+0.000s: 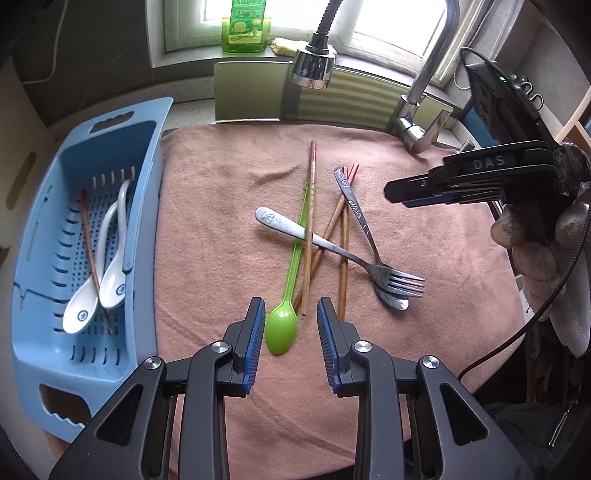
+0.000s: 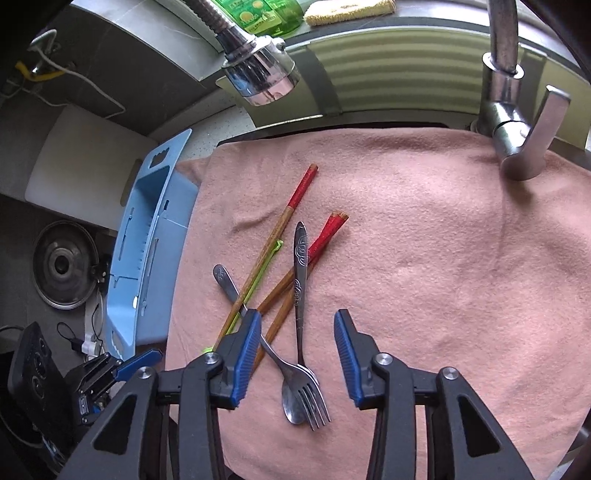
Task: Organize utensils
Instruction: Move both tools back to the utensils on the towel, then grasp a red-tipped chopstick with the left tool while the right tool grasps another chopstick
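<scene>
On the pink towel (image 1: 229, 177) lies a pile of utensils: a green plastic spoon (image 1: 283, 325), a steel fork (image 1: 332, 249), a steel spoon (image 1: 364, 229) and several wooden chopsticks (image 1: 309, 221). My left gripper (image 1: 291, 317) is open, its jaws either side of the green spoon's bowl, just above it. My right gripper (image 2: 297, 332) is open above the steel fork (image 2: 314, 400) and the steel spoon (image 2: 300, 295); it also shows at the right in the left wrist view (image 1: 395, 192). The blue basket (image 1: 48, 266) at the left holds two white ceramic spoons (image 1: 110, 273) and a chopstick.
A tap (image 1: 432, 74) with a hose spray head (image 1: 312, 66) hangs over the far edge of the towel. A green soap bottle (image 1: 246, 26) and a sponge stand on the window sill. A pot lid (image 2: 64, 264) and a white board (image 2: 85, 166) lie left of the basket.
</scene>
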